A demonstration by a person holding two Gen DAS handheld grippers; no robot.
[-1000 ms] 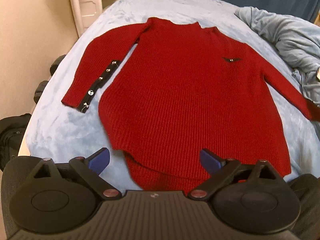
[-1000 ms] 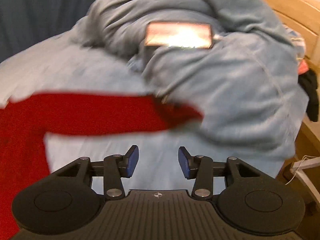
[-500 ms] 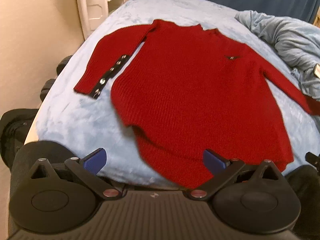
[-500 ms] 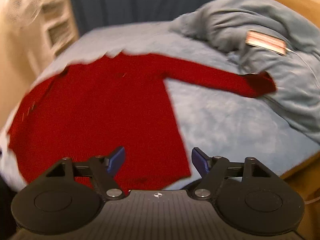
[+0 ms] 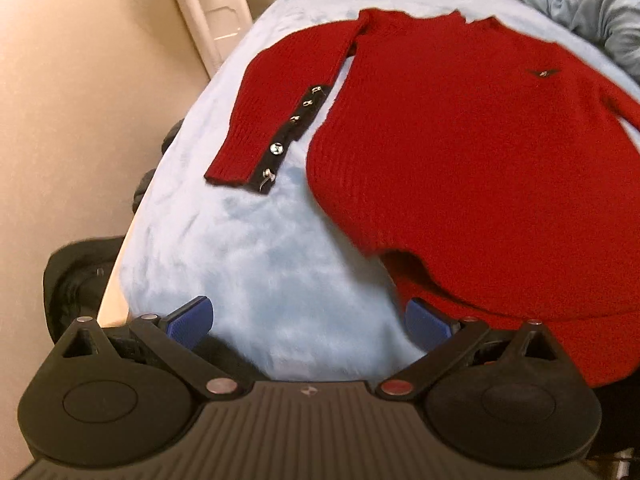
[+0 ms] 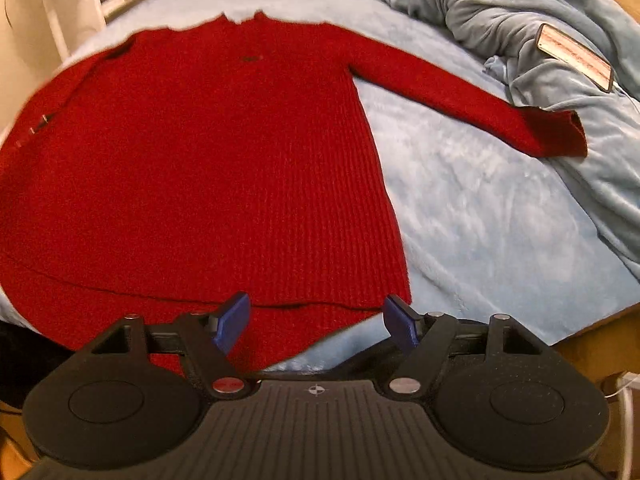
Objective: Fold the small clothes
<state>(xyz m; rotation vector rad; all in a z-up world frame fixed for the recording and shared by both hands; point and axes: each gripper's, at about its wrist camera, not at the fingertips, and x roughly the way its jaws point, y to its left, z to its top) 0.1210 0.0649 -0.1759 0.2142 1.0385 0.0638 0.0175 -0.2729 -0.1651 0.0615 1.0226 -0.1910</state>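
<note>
A red knit sweater (image 5: 472, 136) lies flat, front up, on a light blue bed (image 5: 256, 264), collar far from me. It also shows in the right wrist view (image 6: 200, 160). Its left sleeve (image 5: 272, 120) has a black strip with silver buttons. Its right sleeve (image 6: 472, 100) stretches out to the right, cuff on a blanket. My left gripper (image 5: 308, 320) is open and empty, above the bed's near left corner, left of the hem. My right gripper (image 6: 318, 318) is open and empty, just above the hem's right corner.
A crumpled grey-blue blanket (image 6: 560, 40) is piled at the bed's right, with a phone (image 6: 576, 56) on it. A white shelf unit (image 5: 224, 8) stands by the beige wall at the far left. Dark objects (image 5: 76, 280) sit beside the bed at left. The bed's wooden edge (image 6: 600, 332) shows right.
The left gripper has shifted left toward the bed's corner, with the sweater now to its right. The right gripper has swung left from the blanket to the sweater's hem and opened wider.
</note>
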